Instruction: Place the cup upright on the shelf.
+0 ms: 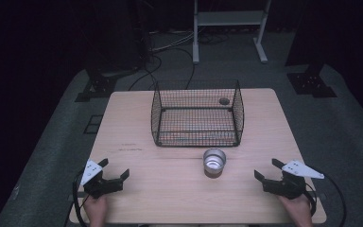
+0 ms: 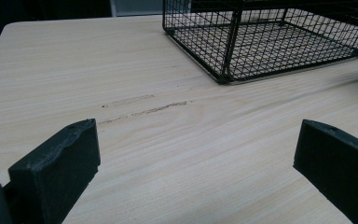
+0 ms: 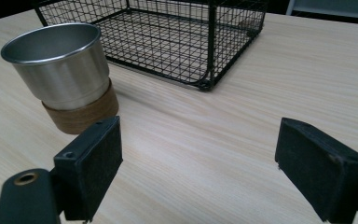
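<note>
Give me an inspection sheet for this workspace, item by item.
Surface: light wooden table, faint scuff marks.
Job's things: empty black wire basket; steel cup with brown band upright in front of it, apart.
Clutter: nothing seen.
Grippers: left gripper and right gripper open, holding nothing, hand-held at the near edge.
Cables: one trails from each gripper; more on the floor behind.
Surroundings: grey floor, white frame, dark backdrop.

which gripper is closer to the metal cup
The right gripper. The cup stands right of the table's middle, and shows large beside the right gripper's jaw; the left gripper is farther off.
</note>
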